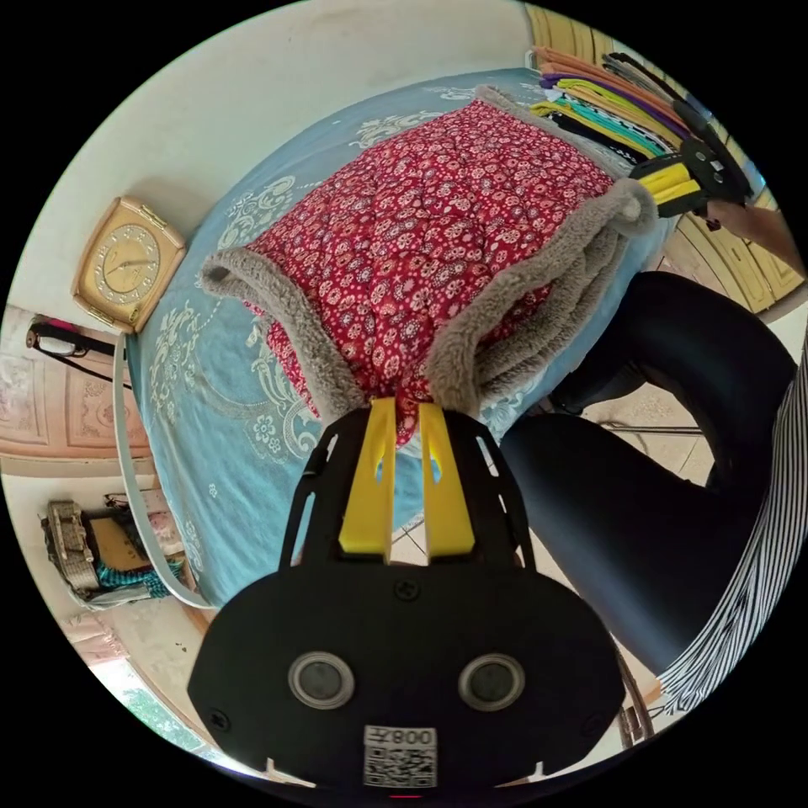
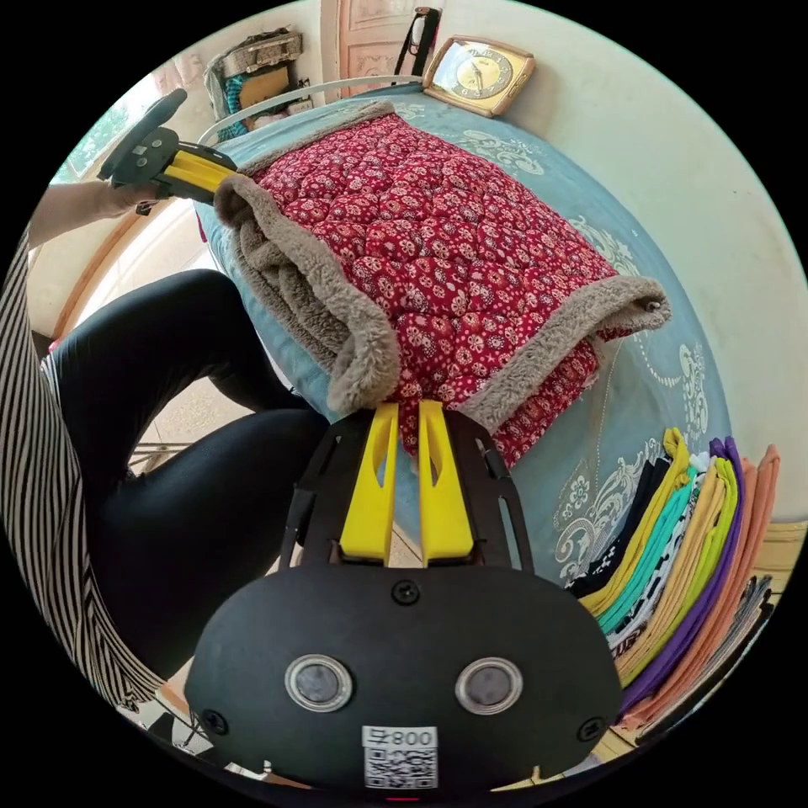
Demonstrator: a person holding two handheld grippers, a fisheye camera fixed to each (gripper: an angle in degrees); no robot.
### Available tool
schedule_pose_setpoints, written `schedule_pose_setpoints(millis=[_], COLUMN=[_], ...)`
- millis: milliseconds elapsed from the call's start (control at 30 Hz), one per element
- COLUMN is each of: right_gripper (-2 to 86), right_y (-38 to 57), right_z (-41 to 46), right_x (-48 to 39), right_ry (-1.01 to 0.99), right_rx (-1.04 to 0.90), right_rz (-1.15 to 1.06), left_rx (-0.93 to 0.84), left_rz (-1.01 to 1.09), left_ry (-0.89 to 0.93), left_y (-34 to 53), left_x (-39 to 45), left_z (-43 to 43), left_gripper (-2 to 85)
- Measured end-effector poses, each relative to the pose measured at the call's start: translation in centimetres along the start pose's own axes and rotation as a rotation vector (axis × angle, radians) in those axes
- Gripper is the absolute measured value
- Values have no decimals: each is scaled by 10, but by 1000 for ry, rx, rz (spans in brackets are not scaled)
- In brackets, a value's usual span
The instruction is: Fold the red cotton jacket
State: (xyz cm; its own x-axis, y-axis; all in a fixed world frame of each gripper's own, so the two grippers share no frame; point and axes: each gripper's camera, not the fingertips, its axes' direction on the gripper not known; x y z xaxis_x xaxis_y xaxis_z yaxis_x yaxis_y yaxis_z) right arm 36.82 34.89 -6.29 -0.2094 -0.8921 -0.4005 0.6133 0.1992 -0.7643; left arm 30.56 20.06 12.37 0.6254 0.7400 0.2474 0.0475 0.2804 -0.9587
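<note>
The red cotton jacket (image 1: pixel 421 244), quilted with small flowers and lined in grey fleece, lies folded over on a blue patterned bedspread (image 1: pixel 210 404). In the left gripper view my left gripper (image 1: pixel 408 412) is shut on the jacket's near edge, red cloth pinched between the yellow jaws. Far right there, my right gripper (image 1: pixel 673 181) holds the other corner. The right gripper view has the same jacket (image 2: pixel 446 244) with my right gripper (image 2: pixel 408 412) shut on its edge, and my left gripper (image 2: pixel 189 172) at the upper left corner.
A stack of folded coloured clothes (image 2: pixel 682 555) lies on the bed beside the jacket. A gold clock (image 1: pixel 126 265) leans against the wall behind the bed. The person's dark-trousered legs (image 1: pixel 648 471) and striped top (image 2: pixel 42 471) stand close to the bed's edge.
</note>
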Motion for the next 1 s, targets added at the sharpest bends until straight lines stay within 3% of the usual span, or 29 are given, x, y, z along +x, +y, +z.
schedule_pose_setpoints(millis=[233,400,567,633,700,733,1000], right_gripper=[59,17,3,2,2,2,1], right_y=[40,80,96,85,73,70,98], right_z=[-23,-53,-85,-70,-37,-5,-10], right_x=[-24,-3,40,55,65,67,95], right_ry=[149,-5,-230,-247,-255,-252,-313], right_rx=[52,104,324,312,207,67,143], right_rz=[51,212,339,377,395,409,497], left_rx=[31,140,337,297,177,54,203], left_rz=[-75,-238,-409,-470,-487,-465,-566], left_ry=[-136,40,233,288,306,295,318], left_y=[24,57,69,56,43,39,64], left_x=[22,6,-32,-48,-54,-50,-70], left_z=[-51,-94,-121,-101,-68,-42,-73], left_gripper=[54,26,8,5,3,2,1])
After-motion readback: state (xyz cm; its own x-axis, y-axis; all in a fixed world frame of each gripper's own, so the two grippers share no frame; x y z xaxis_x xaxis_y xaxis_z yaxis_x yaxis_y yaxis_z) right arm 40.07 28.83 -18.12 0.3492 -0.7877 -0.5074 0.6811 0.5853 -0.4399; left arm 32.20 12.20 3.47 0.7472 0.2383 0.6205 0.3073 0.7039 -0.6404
